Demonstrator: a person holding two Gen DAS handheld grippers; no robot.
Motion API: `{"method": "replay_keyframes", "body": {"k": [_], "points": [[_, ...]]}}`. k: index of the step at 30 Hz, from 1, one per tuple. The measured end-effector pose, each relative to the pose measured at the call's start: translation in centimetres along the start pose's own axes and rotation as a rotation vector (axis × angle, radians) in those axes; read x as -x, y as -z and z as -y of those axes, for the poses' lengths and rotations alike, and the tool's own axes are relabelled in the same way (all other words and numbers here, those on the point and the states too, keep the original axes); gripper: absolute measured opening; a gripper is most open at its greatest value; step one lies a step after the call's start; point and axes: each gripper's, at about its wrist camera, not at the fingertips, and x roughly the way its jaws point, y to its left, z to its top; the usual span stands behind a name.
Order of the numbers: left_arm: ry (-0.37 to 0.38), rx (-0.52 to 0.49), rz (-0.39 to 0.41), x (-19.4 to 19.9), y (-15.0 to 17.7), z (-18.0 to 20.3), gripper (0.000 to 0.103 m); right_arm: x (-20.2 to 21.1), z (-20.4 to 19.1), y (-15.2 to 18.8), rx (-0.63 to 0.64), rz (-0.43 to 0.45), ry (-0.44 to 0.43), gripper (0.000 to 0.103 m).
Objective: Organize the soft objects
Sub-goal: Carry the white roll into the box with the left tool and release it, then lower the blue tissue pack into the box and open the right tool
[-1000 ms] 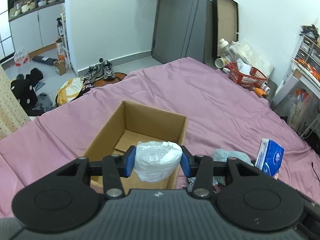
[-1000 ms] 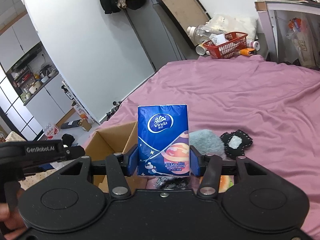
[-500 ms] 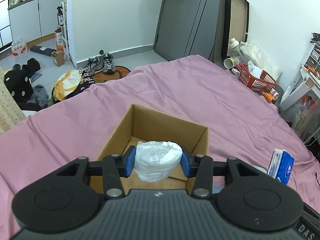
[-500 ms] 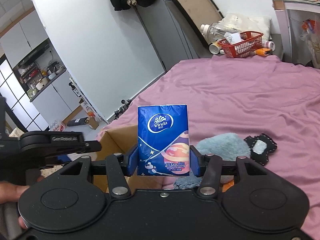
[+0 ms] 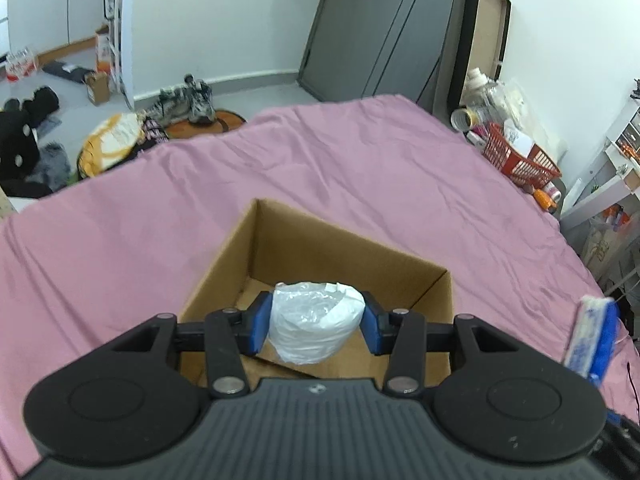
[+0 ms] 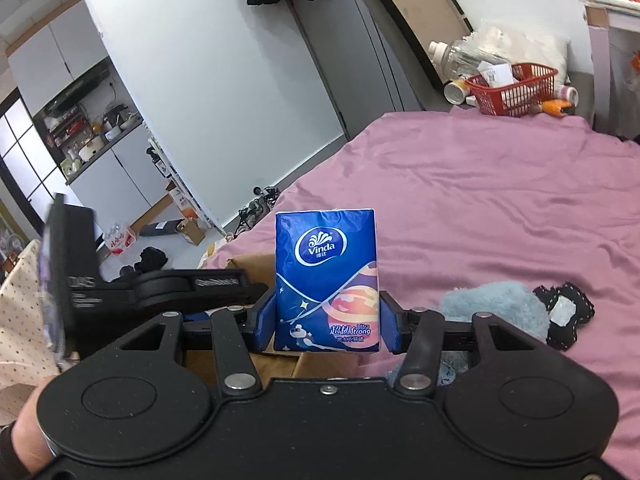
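Left gripper [image 5: 316, 322]: clamped on white plastic-wrapped bundle [image 5: 316, 322], held above open cardboard box [image 5: 340, 248] on pink bedsheet [image 5: 360, 168]. Right gripper [image 6: 326, 326]: clamped on blue Vinda tissue pack [image 6: 326, 280], upright, beside the box's right edge. Grey-blue fluffy item [image 6: 496, 308], possibly a cloth, on sheet near black dotted pouch [image 6: 564, 314]. Red basket [image 6: 512, 88] beyond bed.

home bedroom | pink-sheeted bed [image 5: 360, 168] | shoes [image 5: 188, 98] on floor | kitchen cabinets [image 6: 116, 176]
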Motion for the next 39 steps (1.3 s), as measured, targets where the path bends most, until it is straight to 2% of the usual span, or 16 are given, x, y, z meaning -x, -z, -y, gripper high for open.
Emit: {"method": "replay_keyframes", "body": {"k": [5,10,12,13,23,26,28,39], "points": [[0.013,-0.002,0.005,-1.1,0.3,-0.8,0.046,-0.4,-0.6,-0.1,-0.002,0.001,0.009,0.05],[0.052,0.041,-0.006,-0.9,0.0,-1.6,0.053,-1.3,-1.3,-0.1,0.012,-0.023,0.022,0.05],[0.059,0.057,-0.001,-0.5,0.0,-1.9,0.065,-1.4,-1.5,-0.1,0.017,-0.028,0.03,0.05],[0.057,0.061,0.006,-0.3,0.1,-2.0,0.067,-1.5,-1.6,-0.2,0.016,-0.029,0.032,0.05],[0.092,0.097,0.013,1.7,0.0,-3.2,0.069,-2.5,-3.9,-1.4,0.049,-0.047,0.033,0.05],[0.094,0.121,0.025,2.2,-0.2,-4.0,0.075,-2.9,-4.8,-1.6,0.055,-0.06,0.023,0.05],[0.108,0.142,0.038,2.5,-0.5,-4.6,0.075,-3.2,-5.3,-1.7,0.058,-0.066,0.009,0.05],[0.125,0.237,0.075,2.7,-1.1,-7.4,0.076,-6.0,-5.8,-1.1,0.001,-0.134,0.004,0.05]]}}
